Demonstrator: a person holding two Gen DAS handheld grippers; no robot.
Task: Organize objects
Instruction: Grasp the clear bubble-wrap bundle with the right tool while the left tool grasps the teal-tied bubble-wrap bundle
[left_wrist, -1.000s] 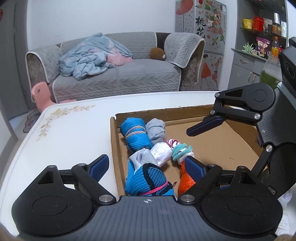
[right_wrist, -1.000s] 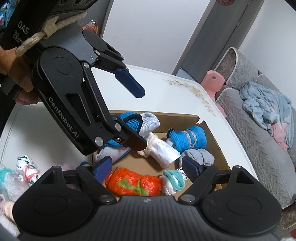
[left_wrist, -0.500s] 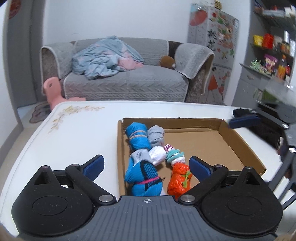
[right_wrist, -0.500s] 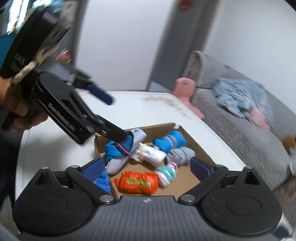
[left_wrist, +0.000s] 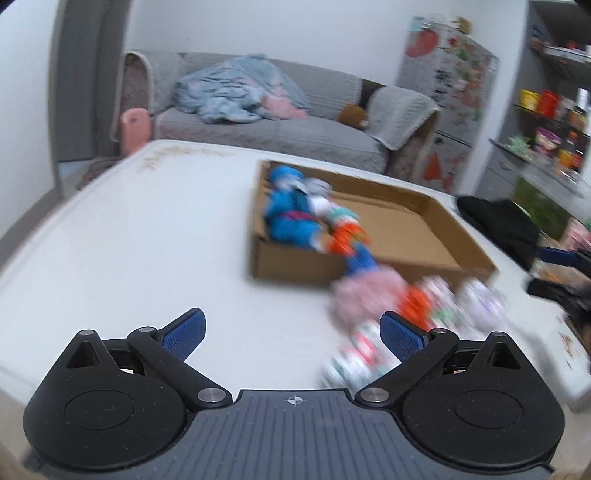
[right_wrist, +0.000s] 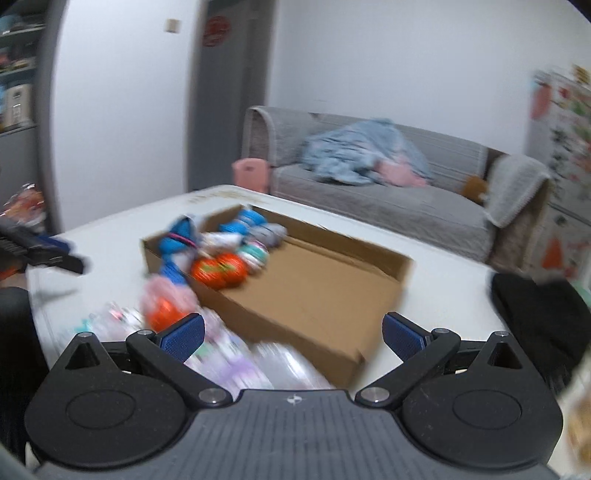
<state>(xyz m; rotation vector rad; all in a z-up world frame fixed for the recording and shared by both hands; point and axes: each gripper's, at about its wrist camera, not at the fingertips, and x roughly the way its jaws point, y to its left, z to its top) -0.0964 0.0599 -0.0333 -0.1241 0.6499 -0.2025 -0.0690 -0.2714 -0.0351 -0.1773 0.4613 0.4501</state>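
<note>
While both grippers hang empty, rolled socks fill one end of the cardboard box (left_wrist: 436, 236).

Left wrist view: the left gripper (left_wrist: 293, 334), fingers spread wide after opening, faces loose sock bundles (left_wrist: 369, 291) on the white table (left_wrist: 147, 240) before the box. Right wrist view: the right gripper (right_wrist: 293, 332), equally wide, overlooks the box's bare half; the next pick wants slower hands and one bundle centred before closing.
</note>
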